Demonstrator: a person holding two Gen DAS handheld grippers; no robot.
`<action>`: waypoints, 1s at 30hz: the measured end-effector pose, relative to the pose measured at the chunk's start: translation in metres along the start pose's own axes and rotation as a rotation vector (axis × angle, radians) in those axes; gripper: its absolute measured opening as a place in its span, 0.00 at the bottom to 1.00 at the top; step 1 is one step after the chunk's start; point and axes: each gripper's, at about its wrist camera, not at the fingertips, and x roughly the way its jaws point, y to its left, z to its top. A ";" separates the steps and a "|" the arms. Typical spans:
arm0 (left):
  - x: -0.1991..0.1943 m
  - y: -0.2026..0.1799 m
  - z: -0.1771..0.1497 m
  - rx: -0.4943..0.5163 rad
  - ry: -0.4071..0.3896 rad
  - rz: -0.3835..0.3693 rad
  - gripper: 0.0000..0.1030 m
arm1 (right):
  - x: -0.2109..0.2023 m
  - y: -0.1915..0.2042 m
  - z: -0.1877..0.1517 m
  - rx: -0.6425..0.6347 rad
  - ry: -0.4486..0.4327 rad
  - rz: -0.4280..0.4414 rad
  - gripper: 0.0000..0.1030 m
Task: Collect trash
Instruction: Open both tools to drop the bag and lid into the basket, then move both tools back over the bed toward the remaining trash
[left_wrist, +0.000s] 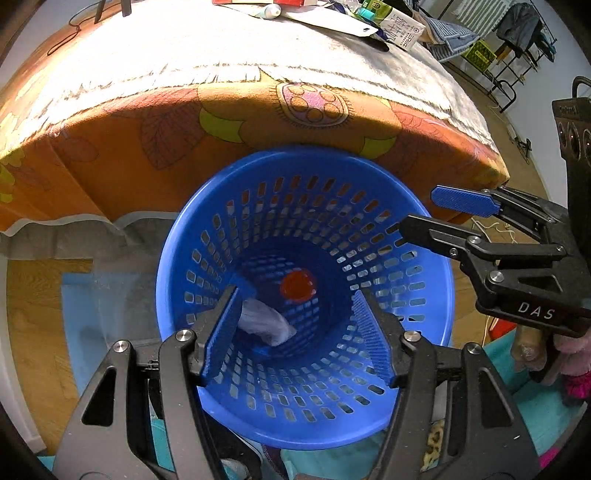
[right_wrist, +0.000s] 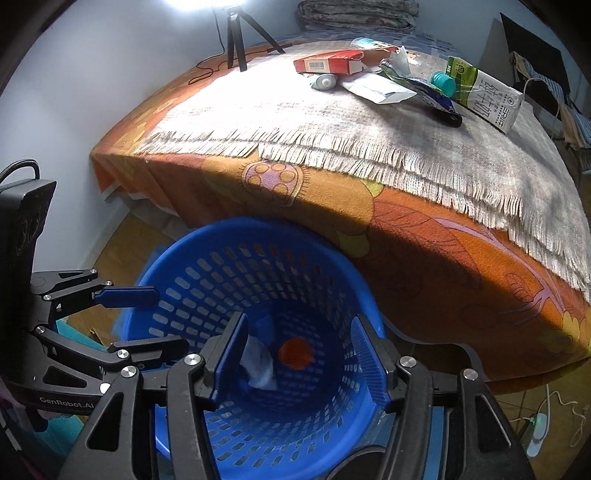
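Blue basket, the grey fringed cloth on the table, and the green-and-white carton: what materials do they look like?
Blue basket: moulded plastic, slightly glossy; uniform slotted walls and a smooth rolled rim.
Grey fringed cloth: woven textile, matte and fuzzy; loose thread fringe along its edge.
Green-and-white carton: probably coated paperboard, printed, faint sheen; teal cap looks plastic.

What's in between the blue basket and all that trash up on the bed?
In the right wrist view, only bedding lies between the blue basket and the trash pile: the orange flowered cover, then the fringed grey blanket.
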 end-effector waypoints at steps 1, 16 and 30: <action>0.000 0.000 0.000 0.000 0.000 0.000 0.63 | 0.000 0.000 0.000 0.001 -0.001 -0.001 0.60; -0.008 0.004 0.009 -0.014 -0.038 0.012 0.63 | -0.011 -0.002 0.009 0.010 -0.053 0.001 0.70; -0.029 0.009 0.052 -0.048 -0.118 0.011 0.63 | -0.047 -0.032 0.049 0.074 -0.201 -0.012 0.73</action>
